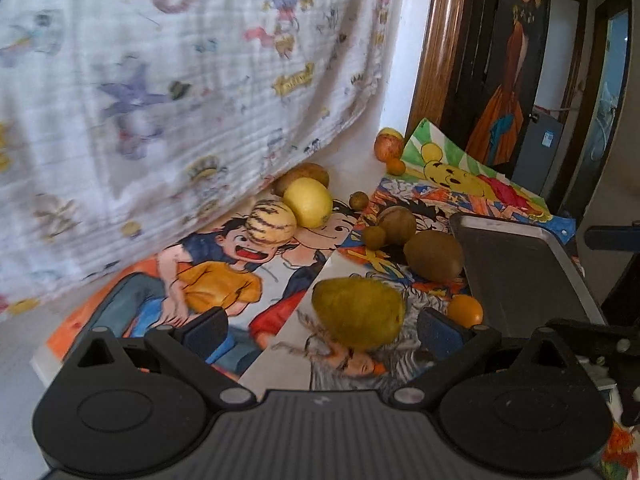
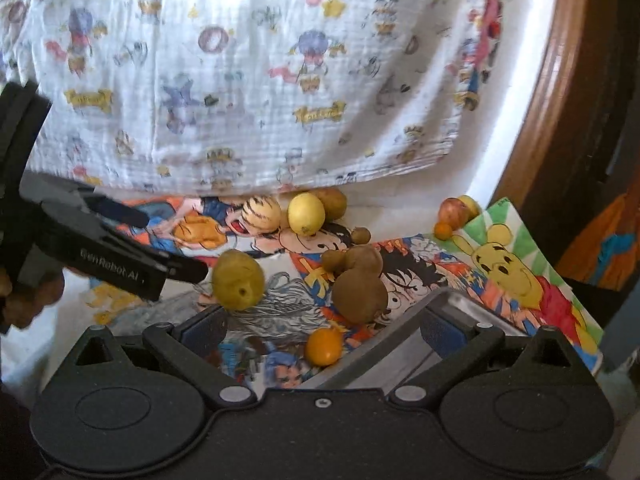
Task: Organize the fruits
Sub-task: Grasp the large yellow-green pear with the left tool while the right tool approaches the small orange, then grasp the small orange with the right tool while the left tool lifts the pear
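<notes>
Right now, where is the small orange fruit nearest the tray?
In the right wrist view, the small orange fruit lies on the cartoon mat just ahead of the open right tongs, between the kiwi and the metal tray.

Ahead of the fingers hangs a crinkled white cloth [image 2: 256,80], matt and printed. Under them lie matt paper drawings [image 1: 224,280]. The tray [image 1: 516,268] at right looks like smooth grey metal. Both grippers are matt black plastic. The lemon [image 1: 308,201] is smooth, the kiwis [image 1: 434,255] dull and rough.
</notes>
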Demonstrator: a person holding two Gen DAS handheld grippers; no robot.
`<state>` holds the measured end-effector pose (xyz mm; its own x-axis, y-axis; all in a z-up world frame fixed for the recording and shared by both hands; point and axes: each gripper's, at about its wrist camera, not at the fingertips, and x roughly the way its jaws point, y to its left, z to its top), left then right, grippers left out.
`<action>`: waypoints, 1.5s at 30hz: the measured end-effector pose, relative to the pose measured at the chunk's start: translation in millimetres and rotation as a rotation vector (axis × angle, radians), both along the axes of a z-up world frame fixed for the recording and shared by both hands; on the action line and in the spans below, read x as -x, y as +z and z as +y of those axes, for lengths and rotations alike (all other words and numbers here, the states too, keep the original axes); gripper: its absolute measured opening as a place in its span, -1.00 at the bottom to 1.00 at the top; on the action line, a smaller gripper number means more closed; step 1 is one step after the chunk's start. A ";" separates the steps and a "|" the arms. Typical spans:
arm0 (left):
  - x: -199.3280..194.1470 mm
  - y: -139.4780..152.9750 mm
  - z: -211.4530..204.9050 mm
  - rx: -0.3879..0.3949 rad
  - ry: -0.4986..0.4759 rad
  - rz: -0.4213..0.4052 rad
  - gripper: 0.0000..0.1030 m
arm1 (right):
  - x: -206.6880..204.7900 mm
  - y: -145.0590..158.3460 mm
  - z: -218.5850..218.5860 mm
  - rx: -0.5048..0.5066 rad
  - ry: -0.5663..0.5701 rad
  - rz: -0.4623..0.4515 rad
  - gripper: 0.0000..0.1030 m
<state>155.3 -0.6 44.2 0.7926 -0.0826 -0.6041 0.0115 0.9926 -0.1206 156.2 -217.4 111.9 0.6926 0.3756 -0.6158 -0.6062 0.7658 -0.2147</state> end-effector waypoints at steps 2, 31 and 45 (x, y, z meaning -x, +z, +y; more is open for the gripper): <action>-12.6 -3.1 -3.2 0.003 -0.009 0.018 0.99 | -14.1 -7.2 1.4 0.037 0.030 0.023 0.98; -68.3 -41.3 -20.4 0.010 -0.093 0.121 0.50 | -70.6 -83.3 12.8 0.121 0.187 0.173 -0.08; -63.7 -36.1 -31.0 -0.001 -0.112 0.084 0.44 | -65.7 -83.5 6.1 0.062 0.156 0.156 -0.33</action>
